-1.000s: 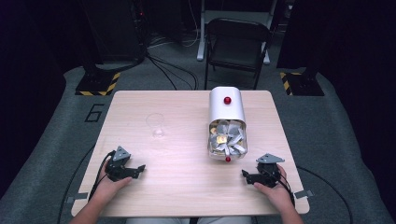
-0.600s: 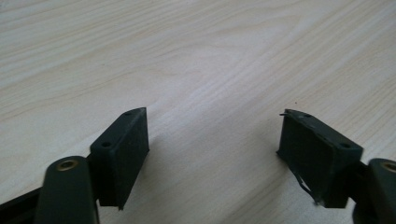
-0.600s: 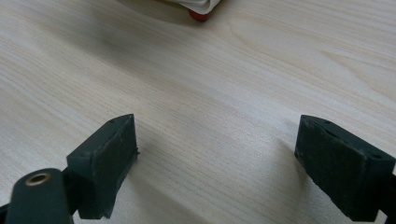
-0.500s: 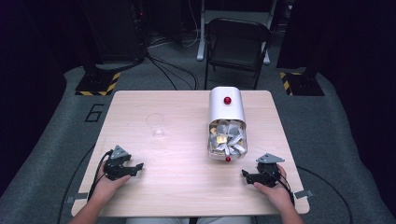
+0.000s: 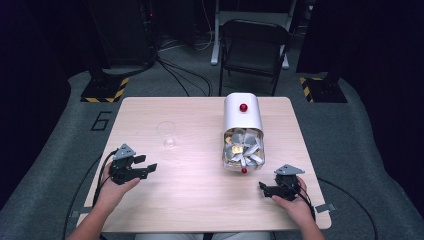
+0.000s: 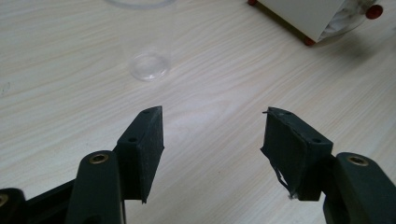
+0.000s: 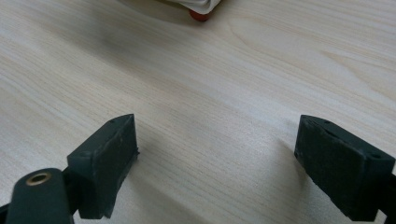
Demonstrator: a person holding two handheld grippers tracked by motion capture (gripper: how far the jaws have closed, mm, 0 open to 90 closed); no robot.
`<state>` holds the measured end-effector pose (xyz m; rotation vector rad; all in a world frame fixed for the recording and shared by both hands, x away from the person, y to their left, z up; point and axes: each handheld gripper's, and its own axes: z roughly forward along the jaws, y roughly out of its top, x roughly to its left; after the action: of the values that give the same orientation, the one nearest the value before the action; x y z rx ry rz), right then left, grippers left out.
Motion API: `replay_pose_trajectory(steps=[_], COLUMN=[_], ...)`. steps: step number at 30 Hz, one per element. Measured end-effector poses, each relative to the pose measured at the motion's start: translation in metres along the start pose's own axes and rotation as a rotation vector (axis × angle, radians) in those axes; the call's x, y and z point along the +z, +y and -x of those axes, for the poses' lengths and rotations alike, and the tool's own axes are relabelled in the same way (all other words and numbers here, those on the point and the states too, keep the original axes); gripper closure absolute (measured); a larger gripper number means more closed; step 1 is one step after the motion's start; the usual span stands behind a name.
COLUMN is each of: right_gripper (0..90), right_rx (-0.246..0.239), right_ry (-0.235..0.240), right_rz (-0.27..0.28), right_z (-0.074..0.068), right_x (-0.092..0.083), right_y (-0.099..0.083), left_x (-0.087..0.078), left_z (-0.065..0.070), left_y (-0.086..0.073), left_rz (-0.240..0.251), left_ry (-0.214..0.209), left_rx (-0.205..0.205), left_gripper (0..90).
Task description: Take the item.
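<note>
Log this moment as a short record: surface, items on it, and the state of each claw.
surface: light wooden table
item 1: clear plastic cup, upright, empty, left of centre
item 2: white canister lying on its side, open end toward the person, crumpled silver packets inside
canister detail: red knob on top side
left claw: open, empty, resting on the table, aimed toward the cup
right claw: open, empty, resting near the front right edge
behind table: black folding chair
</note>
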<state>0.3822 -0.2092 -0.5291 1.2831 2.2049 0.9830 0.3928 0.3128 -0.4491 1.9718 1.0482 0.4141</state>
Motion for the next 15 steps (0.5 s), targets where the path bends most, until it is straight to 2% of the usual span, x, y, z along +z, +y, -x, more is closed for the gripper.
replay_pose_trajectory(steps=[2, 4, 6, 7, 12, 13, 15], right_gripper=[12.7, 12.7, 12.6, 12.7, 12.7, 12.7, 12.7], right_rx=[-0.001, 0.004, 0.004, 0.004, 0.005, 0.004, 0.004], right_ry=[0.001, 0.006, 0.006, 0.006, 0.006, 0.006, 0.006], right_rz=[-0.001, 0.002, 0.002, 0.002, 0.001, 0.002, 0.002], right_z=[0.000, 0.000, 0.000, 0.000, 0.000, 0.000, 0.000], right_x=[0.000, 0.000, 0.000, 0.000, 0.000, 0.000, 0.000], right_y=[0.000, 0.000, 0.000, 0.000, 0.000, 0.000, 0.000], left_x=[-0.002, -0.009, -0.011, -0.015, -0.025, -0.029, -0.034], left_z=[0.002, 0.009, 0.012, 0.019, 0.032, 0.039, 0.045], left_y=[0.003, 0.011, 0.014, 0.019, 0.031, 0.036, 0.040], left_rz=[0.006, 0.007, 0.011, 0.020, 0.029, 0.030, 0.037], left_ry=[0.002, -0.003, -0.004, 0.000, -0.017, -0.024, -0.031], left_rx=[0.003, 0.031, 0.039, 0.062, 0.087, 0.110, 0.123], left_gripper=[38.6, 40.0, 40.1, 40.5, 41.1, 41.3, 41.3])
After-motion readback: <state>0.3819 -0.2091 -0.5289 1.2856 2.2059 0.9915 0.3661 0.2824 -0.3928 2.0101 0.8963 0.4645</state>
